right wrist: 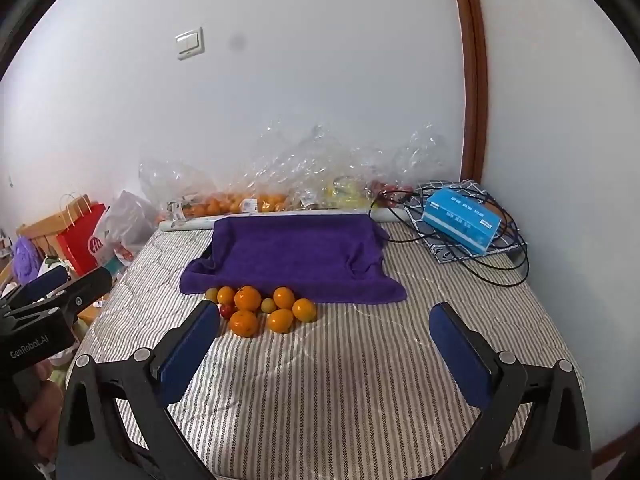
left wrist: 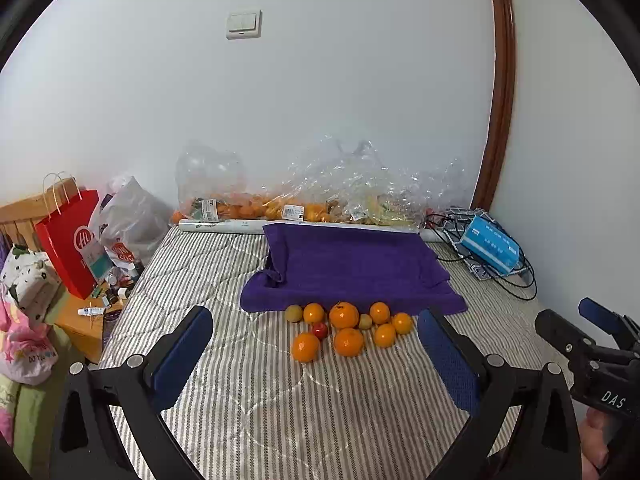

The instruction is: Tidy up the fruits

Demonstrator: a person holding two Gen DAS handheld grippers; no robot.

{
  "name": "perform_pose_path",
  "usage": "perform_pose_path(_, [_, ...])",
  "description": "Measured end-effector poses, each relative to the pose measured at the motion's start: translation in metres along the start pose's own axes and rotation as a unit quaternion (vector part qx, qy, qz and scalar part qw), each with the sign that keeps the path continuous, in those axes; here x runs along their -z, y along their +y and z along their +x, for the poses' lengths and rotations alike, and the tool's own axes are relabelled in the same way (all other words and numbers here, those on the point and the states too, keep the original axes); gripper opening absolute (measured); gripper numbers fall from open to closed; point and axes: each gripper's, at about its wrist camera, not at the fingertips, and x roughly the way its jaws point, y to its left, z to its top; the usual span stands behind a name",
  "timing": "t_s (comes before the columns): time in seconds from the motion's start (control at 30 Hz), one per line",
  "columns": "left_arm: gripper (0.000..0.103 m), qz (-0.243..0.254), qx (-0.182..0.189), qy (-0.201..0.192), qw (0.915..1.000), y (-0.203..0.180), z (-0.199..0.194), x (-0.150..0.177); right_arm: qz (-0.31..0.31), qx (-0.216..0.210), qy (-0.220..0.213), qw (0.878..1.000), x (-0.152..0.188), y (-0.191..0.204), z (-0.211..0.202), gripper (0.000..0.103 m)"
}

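- On the striped mattress (left wrist: 248, 408), just in front of the purple towel (left wrist: 352, 268), the fruits (left wrist: 347, 329) lie in a loose cluster: several oranges, two small yellowish-green fruits and one small red fruit (left wrist: 319, 330).
- Largest in the cluster is an orange (left wrist: 344, 315) in the back row, with a dark stem spot on top; two more sit at the front edge.
- Draped over something box-shaped, the towel hangs down to the mattress on its near side, its hem touching the back row of fruit.
- Left gripper (left wrist: 316, 354) hangs over the mattress with its blue-padded jaws spread wide and nothing between them; the fruit lies ahead of it, apart from the pads.
- Right gripper (right wrist: 325, 344) is likewise wide open and empty, with the fruit ahead and toward its left finger.
- Behind the towel, clear plastic bags (left wrist: 280, 196) holding more oranges and other fruit lean against the white wall.
- To the right lies a blue box (right wrist: 460, 220) among black cables (right wrist: 500, 268).
- At the left bedside stands a red paper bag (left wrist: 68, 244) beside a grey plastic bag.
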Motion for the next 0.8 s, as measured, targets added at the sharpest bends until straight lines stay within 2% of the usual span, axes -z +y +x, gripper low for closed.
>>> perform_pose_path(0.8, [0.103, -0.005, 0.004, -0.005, 1.0, 0.0008, -0.0026, 0.0027, -0.005, -0.005, 0.002, 1.0, 0.0036, 0.0042, -0.0019, 0.103])
